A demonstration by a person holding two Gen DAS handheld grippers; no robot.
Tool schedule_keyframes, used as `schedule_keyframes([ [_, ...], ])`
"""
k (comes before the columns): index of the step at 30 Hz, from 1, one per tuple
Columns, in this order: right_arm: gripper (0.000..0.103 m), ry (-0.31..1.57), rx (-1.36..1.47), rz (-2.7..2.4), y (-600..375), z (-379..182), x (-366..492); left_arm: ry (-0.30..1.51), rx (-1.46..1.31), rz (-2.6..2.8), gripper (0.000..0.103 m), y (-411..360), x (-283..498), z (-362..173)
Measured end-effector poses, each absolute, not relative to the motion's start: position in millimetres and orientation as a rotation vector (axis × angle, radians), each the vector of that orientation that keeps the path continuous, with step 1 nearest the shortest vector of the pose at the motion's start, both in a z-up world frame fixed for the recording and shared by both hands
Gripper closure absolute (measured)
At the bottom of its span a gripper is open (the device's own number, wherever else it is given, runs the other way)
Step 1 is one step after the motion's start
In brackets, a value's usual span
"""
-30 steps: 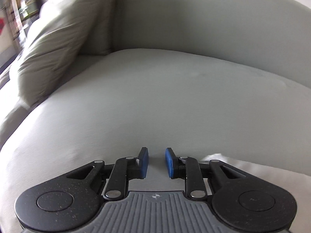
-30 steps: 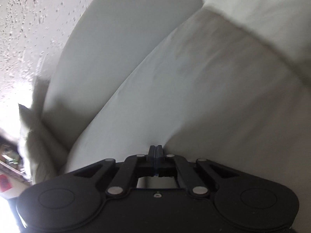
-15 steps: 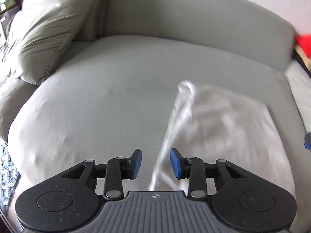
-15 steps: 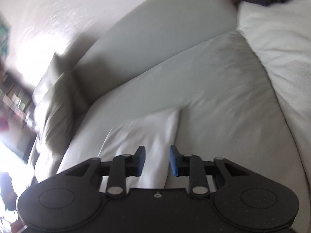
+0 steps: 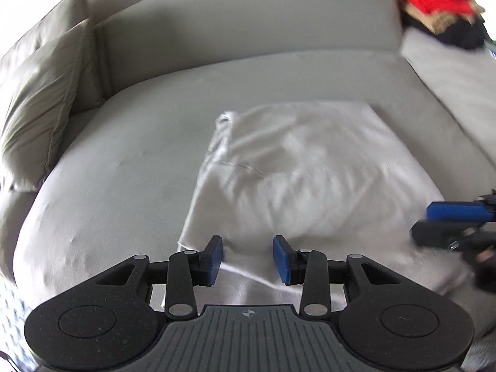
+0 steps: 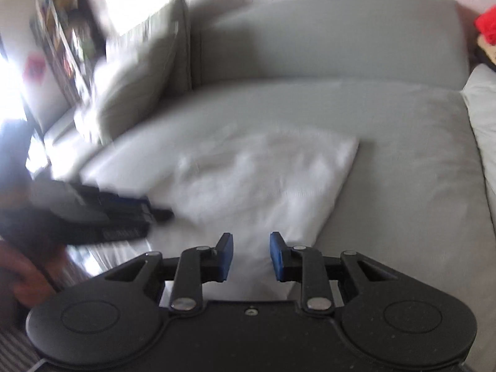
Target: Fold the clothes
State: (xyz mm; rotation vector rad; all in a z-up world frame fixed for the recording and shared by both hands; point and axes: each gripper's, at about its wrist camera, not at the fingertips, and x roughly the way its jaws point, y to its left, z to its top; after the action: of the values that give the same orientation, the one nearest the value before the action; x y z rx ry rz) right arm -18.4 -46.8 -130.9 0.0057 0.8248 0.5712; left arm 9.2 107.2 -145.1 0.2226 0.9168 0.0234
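Note:
A white garment (image 5: 303, 179) lies folded in a rough rectangle on the grey sofa seat (image 5: 124, 167); it also shows in the right wrist view (image 6: 272, 179). My left gripper (image 5: 248, 259) is open and empty above the garment's near left edge. My right gripper (image 6: 250, 255) is open and empty above the garment's near right corner. The right gripper also shows at the right edge of the left wrist view (image 5: 449, 223), and the left gripper shows blurred at the left of the right wrist view (image 6: 108, 214).
A grey cushion (image 5: 40, 105) leans at the sofa's left end. A pile of red and dark clothes (image 5: 443, 9) sits at the far right, past the backrest (image 5: 248, 31). A lighter seat cushion (image 6: 483, 117) adjoins on the right. Shelves (image 6: 65, 40) stand at the far left.
The right gripper has opened and let go of the garment. Both grippers have pulled back from the sofa, bringing the whole folded garment into view.

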Motion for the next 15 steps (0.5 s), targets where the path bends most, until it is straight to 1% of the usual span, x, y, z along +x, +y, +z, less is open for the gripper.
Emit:
schedule_keyframes([
  [2,0.078,0.819,-0.06,0.57,-44.1,-128.6,-27.3,0.932,0.236,-0.001,0.067,108.6,2.9,-144.5],
  [4,0.078,0.821,-0.066,0.575,-49.5,-124.2,-33.7,0.938,0.231,-0.022,0.067,113.7,-5.2,-141.5],
  [7,0.077,0.837,-0.004,0.591,-69.7,-116.2,-33.2,0.934,0.191,-0.037,0.067,127.6,-17.4,-135.9],
  [10,0.077,0.822,0.084,0.598,-92.9,-109.8,-33.5,0.898,0.082,-0.007,0.066,149.1,-21.2,-129.6],
  [11,0.075,0.81,0.124,0.603,-100.2,-109.3,-32.7,0.884,0.045,0.004,0.066,156.3,-22.3,-127.4],
  [13,0.063,0.799,0.209,0.599,-111.8,-108.5,-25.7,0.857,-0.029,0.026,0.065,170.6,-24.6,-123.1],
  [15,0.06,0.819,0.303,0.582,-119.1,-113.7,-15.7,0.838,-0.093,0.057,0.063,183.2,-23.2,-119.5],
])
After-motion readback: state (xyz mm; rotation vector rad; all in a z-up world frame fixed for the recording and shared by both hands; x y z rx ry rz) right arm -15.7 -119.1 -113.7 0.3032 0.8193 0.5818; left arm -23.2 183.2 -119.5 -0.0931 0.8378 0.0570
